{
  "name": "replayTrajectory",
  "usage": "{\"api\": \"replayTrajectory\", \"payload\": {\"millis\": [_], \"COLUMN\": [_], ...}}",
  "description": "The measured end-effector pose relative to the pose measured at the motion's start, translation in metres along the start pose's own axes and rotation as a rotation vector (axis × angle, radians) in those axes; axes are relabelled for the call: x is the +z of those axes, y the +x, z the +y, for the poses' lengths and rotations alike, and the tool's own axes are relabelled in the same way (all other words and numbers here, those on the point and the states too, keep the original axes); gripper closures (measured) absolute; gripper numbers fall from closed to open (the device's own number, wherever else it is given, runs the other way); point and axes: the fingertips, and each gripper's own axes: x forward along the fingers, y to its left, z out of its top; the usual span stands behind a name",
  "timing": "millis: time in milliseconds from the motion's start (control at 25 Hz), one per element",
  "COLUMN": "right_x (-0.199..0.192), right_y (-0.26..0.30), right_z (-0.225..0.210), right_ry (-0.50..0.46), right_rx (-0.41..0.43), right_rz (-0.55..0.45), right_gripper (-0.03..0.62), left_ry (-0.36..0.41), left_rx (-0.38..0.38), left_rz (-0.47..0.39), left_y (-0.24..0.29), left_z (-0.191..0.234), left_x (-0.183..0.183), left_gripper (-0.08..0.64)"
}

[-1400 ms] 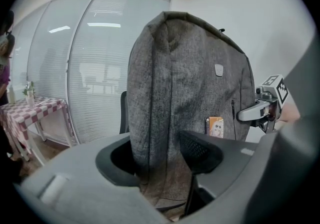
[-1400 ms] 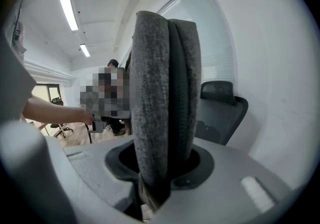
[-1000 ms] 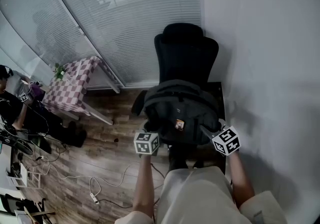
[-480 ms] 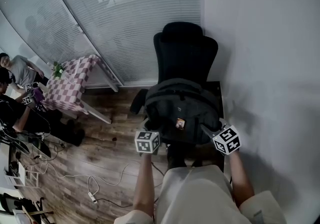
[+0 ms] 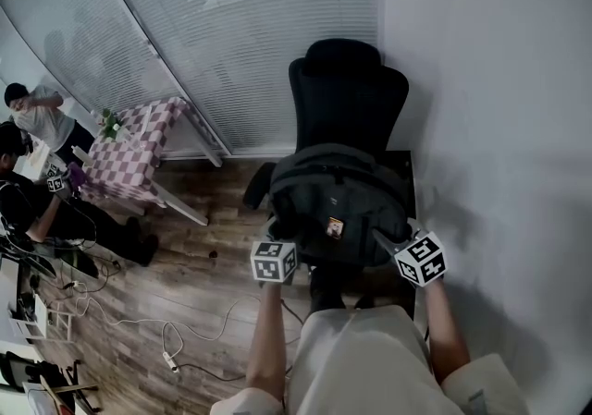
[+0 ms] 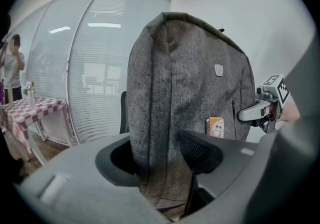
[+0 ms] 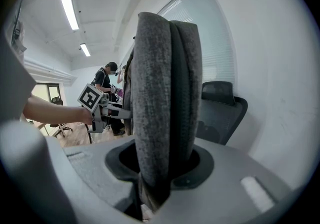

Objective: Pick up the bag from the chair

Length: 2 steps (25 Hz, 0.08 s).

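Note:
A dark grey backpack (image 5: 339, 203) is held up in front of the black office chair (image 5: 350, 99), seen from above in the head view. My left gripper (image 5: 280, 242) is shut on the bag's left side, and in the left gripper view the grey fabric (image 6: 185, 93) fills the space between the jaws. My right gripper (image 5: 393, 245) is shut on the bag's right edge; in the right gripper view the thick padded edge (image 7: 165, 103) runs down between the jaws. A small orange tag (image 5: 333, 229) shows on the bag's front.
A white wall (image 5: 499, 108) runs close on the right. Glass with blinds (image 5: 222, 25) stands behind the chair. A small table with a checked cloth (image 5: 129, 159) is at the left, with people (image 5: 37, 117) beyond it. Cables (image 5: 176, 348) lie on the wooden floor.
Both grippers and the bag stay almost still. A person at the far left has shifted position.

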Motion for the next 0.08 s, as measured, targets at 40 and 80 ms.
{"api": "replayTrajectory", "payload": {"millis": [40,80], "right_x": [-0.0002,-0.0004], "right_y": [0.0004,0.0009], "right_z": [-0.0003,-0.0007], "right_ry": [0.000,0.001], "right_rx": [0.001,0.002], "right_rz": [-0.001,-0.002], "right_gripper": [0.468,0.468], "left_ry": [0.002,0.005], "left_rx": [0.000,0.001], "left_rz": [0.000,0.001], "left_y": [0.0003,0.0008], "left_z": [0.0003,0.0006], "left_x": [0.0000,0.0001], "left_gripper": [0.301,0.301]}}
